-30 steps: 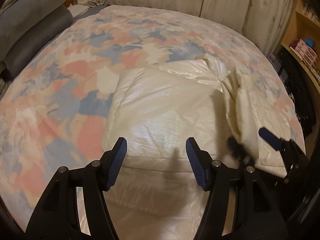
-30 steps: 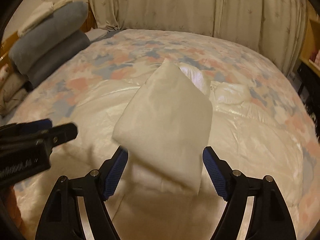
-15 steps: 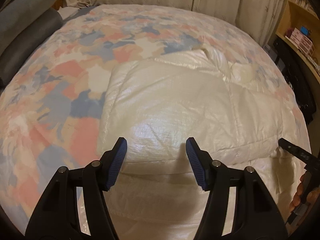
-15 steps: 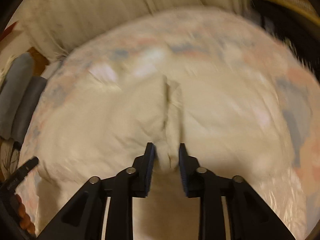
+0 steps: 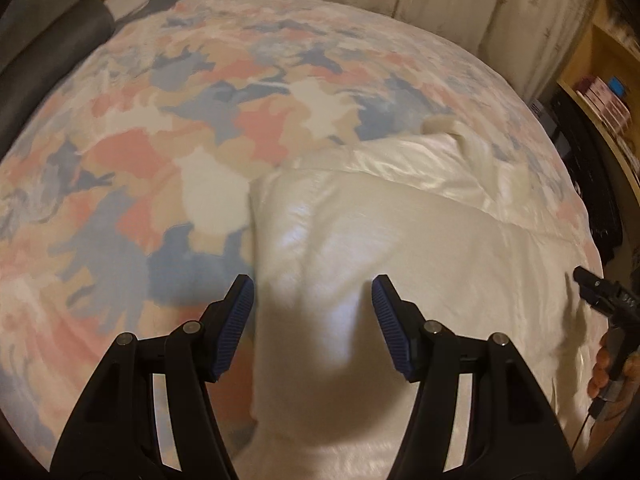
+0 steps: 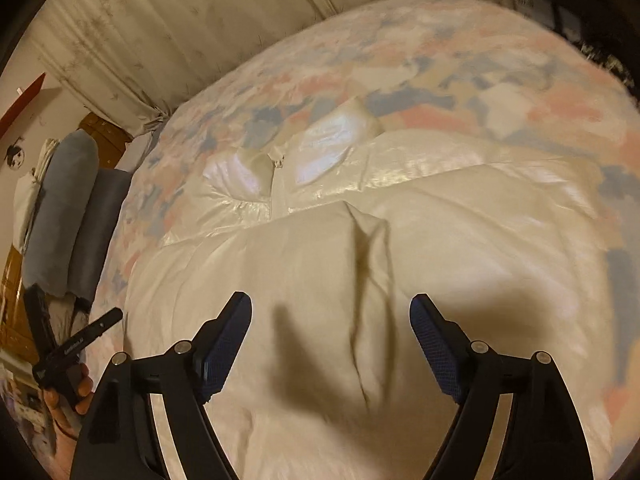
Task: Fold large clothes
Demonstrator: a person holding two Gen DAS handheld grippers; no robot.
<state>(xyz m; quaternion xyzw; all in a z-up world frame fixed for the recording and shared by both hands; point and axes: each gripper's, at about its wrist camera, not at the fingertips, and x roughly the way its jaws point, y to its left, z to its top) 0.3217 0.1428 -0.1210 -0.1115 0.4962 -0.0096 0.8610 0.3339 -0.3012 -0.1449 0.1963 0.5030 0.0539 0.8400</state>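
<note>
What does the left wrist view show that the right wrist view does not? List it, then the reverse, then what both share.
Only the left wrist view: the wooden shelf with small boxes, and the left gripper, open.
Only the right wrist view: the stacked grey cushions, and the right gripper, jaws opening, nothing between them.
Both: the cream jacket on the floral bedspread, curtains behind.

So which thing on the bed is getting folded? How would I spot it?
Find the big bed with the pink, blue and cream blotchy bedspread. On its near side lies a puffy coat. It is the only plain, shiny cream thing there, quilted in soft ridges, while everything around it is patterned.
</note>
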